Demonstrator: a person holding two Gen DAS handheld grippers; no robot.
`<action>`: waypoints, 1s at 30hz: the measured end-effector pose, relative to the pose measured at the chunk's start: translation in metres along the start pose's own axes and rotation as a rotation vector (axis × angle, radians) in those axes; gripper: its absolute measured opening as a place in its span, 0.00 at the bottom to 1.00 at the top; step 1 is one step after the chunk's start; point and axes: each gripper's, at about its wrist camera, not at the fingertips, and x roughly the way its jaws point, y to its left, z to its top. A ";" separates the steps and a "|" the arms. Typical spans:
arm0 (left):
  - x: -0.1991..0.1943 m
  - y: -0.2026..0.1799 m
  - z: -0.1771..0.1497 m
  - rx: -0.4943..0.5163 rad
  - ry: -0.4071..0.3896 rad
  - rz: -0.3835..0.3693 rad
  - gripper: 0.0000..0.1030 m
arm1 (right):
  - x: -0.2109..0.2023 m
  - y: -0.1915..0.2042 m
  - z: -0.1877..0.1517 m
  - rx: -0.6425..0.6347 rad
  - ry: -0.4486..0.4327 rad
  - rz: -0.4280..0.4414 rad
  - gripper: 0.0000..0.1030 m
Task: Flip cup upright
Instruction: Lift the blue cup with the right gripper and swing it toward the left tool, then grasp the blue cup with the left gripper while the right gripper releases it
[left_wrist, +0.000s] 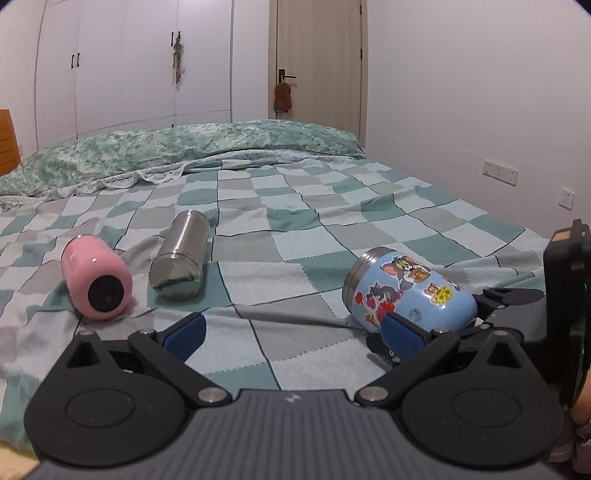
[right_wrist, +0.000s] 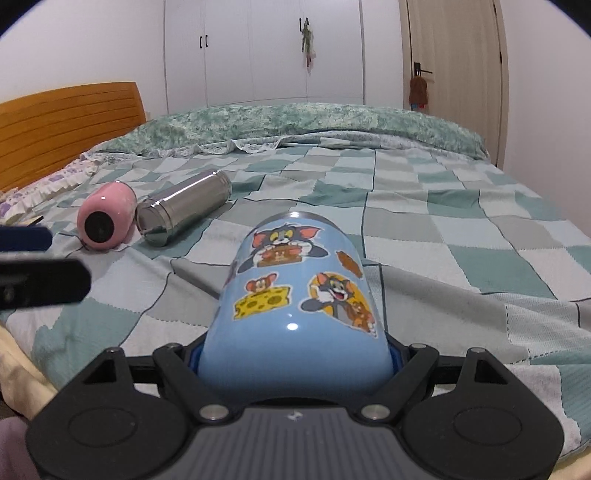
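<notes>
Cup (right_wrist: 299, 295) lies sideways on the checked blanket (right_wrist: 461, 236), right of the steel flask (right_wrist: 184, 210), pinched apparently near its base by the right gripper (right_wrist: 295, 363) for tipping upright; left gripper (left_wrist: 291, 334) waits spread

Right hand-held gripper (right_wrist: 295, 360): closed around base of blue cartoon-sticker cup (right_wrist: 301, 295), cup lying on its side. Pink bottle (right_wrist: 107, 218) and steel flask (right_wrist: 184, 206): on their sides, touching, on checkered bed (right_wrist: 461, 236). Wooden headboard (right_wrist: 66, 125) at left.
</notes>
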 end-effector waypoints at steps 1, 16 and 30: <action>-0.001 0.000 -0.001 -0.004 0.002 0.001 1.00 | 0.000 -0.001 0.001 0.000 0.004 0.003 0.81; 0.002 -0.020 0.013 0.003 0.019 0.011 1.00 | -0.044 -0.035 0.035 -0.024 -0.090 0.065 1.00; 0.073 -0.065 0.048 -0.091 0.211 -0.048 1.00 | -0.056 -0.139 0.044 -0.017 -0.147 -0.031 1.00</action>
